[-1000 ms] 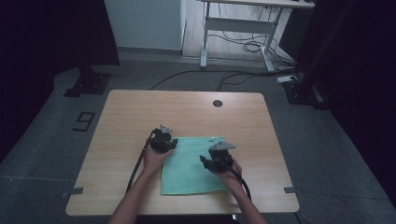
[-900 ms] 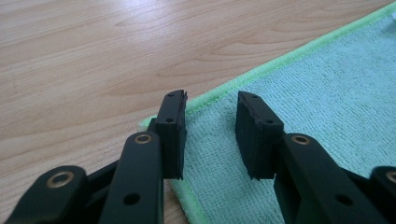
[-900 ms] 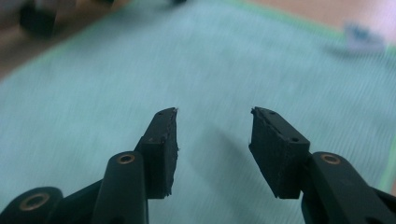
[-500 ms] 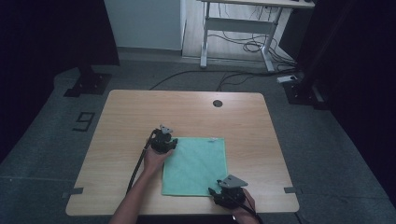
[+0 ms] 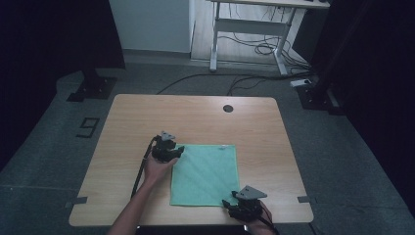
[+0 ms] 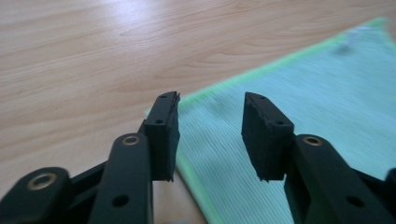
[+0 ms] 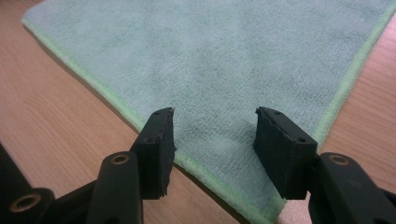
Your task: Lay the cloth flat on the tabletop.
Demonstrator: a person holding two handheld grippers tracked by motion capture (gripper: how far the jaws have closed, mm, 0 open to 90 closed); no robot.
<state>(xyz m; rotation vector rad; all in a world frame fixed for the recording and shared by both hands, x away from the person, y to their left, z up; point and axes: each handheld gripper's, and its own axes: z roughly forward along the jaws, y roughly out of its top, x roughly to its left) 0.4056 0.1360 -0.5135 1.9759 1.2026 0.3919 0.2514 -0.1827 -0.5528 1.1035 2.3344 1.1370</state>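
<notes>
- Your high view is pretty dim overall, the room edges drop to near black and only the table (image 5: 195, 117) and the back wall catch soft light
- Left gripper view gets a pale glare patch on the wood up top, and the cloth (image 6: 327, 93) blurs toward the far corner
- Right gripper view is evenly lit, cloth weave sharp, close jaws slightly soft

The cloth (image 5: 205, 174) lies flat on the table (image 5: 195, 117), toward its near edge and about midway between its left and right edges. The left gripper (image 5: 178, 150) sits at the cloth's far left corner, the right gripper (image 5: 230, 204) at its near right corner, close to the table's near edge
</notes>
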